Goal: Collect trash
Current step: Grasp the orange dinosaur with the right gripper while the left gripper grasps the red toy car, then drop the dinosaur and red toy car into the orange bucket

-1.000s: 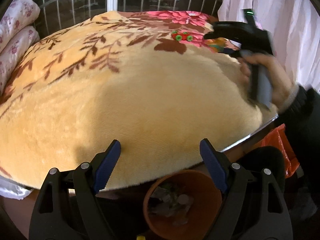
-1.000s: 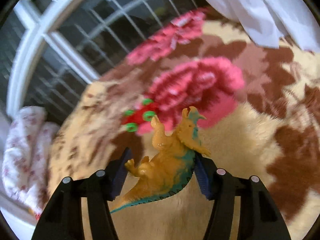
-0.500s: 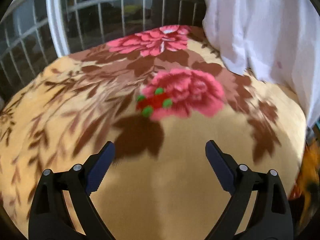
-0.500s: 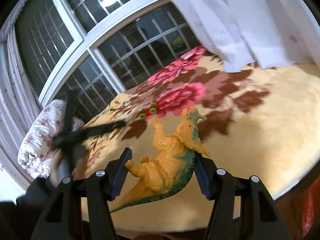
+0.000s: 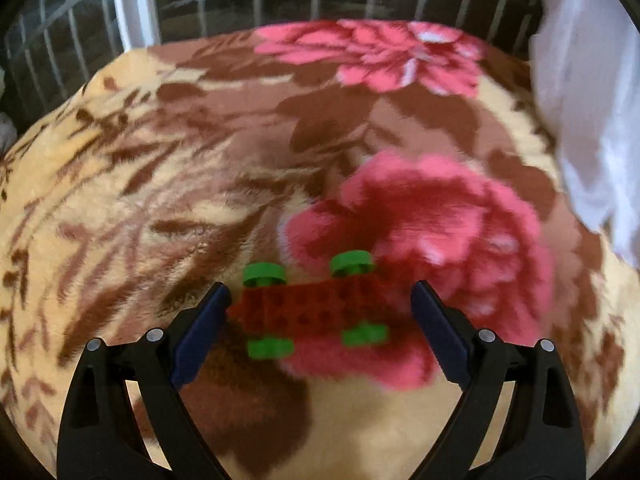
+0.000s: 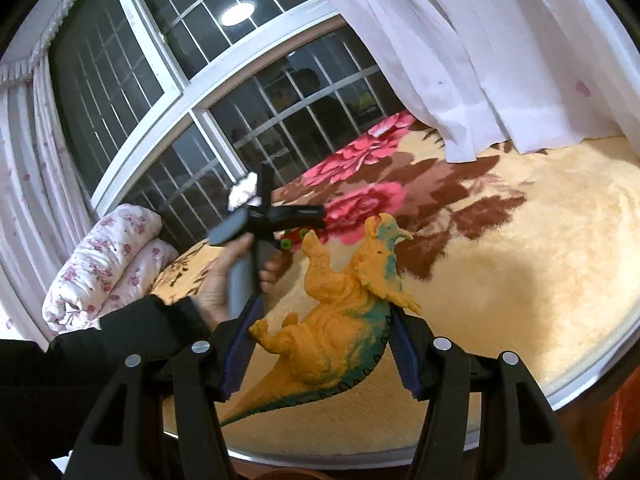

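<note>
In the left wrist view, the left gripper hangs over a red brick-built toy car with green wheels, which lies on the plush floral blanket covering the tabletop. Its blue-padded fingers stand spread either side of the car, not yet pressing, placed to close across its length.

In the right wrist view, the right gripper pinches an orange rubber dinosaur with teal back by its flanks, lifted off the blanket, probably for carrying away.
</note>
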`<state>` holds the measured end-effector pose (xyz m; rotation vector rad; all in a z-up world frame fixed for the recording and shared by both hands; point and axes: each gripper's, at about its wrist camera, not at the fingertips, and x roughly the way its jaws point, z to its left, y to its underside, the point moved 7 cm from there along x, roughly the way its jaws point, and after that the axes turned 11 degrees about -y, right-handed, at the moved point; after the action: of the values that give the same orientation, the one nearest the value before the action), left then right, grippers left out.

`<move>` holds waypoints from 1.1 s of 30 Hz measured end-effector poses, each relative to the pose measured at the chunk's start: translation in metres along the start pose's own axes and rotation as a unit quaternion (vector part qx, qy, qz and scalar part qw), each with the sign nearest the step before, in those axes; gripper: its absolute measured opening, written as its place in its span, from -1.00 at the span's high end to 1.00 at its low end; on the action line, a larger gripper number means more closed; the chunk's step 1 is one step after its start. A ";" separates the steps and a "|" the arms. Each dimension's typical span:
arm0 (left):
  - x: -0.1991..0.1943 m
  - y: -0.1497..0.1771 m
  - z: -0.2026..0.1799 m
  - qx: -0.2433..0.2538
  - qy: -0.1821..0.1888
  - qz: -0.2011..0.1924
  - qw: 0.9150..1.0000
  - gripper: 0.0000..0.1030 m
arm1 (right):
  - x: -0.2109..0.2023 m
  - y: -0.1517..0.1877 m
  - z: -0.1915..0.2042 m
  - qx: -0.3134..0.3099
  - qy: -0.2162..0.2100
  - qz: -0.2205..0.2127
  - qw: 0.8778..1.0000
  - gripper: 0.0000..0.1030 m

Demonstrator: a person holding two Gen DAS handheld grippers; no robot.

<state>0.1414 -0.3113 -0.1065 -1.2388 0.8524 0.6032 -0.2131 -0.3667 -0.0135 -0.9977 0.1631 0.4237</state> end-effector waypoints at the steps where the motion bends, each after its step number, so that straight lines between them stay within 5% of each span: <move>1: 0.003 0.001 0.000 -0.003 -0.004 -0.005 1.000 -0.70 | 0.000 0.001 0.001 0.000 -0.001 -0.001 1.000 -0.15; 3: -0.003 0.003 -0.003 0.010 -0.011 -0.023 1.000 -0.44 | 0.000 0.002 0.001 0.002 -0.004 -0.002 1.000 -0.15; 10: -0.023 0.010 0.011 -0.004 0.022 -0.027 0.999 -0.42 | 0.003 0.007 -0.001 0.004 0.005 0.005 1.000 -0.15; 17: -0.097 0.046 0.042 0.011 0.054 -0.060 0.997 -0.42 | 0.006 0.013 0.015 -0.011 0.007 0.021 1.000 -0.15; 25: -0.210 0.151 0.101 0.046 0.073 -0.110 0.990 -0.43 | -0.003 0.038 0.073 -0.060 -0.015 0.064 0.996 -0.15; 33: -0.264 0.283 0.157 0.059 0.079 -0.111 0.989 -0.43 | -0.016 0.096 0.124 -0.100 -0.049 0.143 0.984 -0.15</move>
<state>-0.1967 -0.0777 -0.0314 -1.2642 0.8546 0.2741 -0.2754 -0.2222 -0.0164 -1.1520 0.1786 0.7614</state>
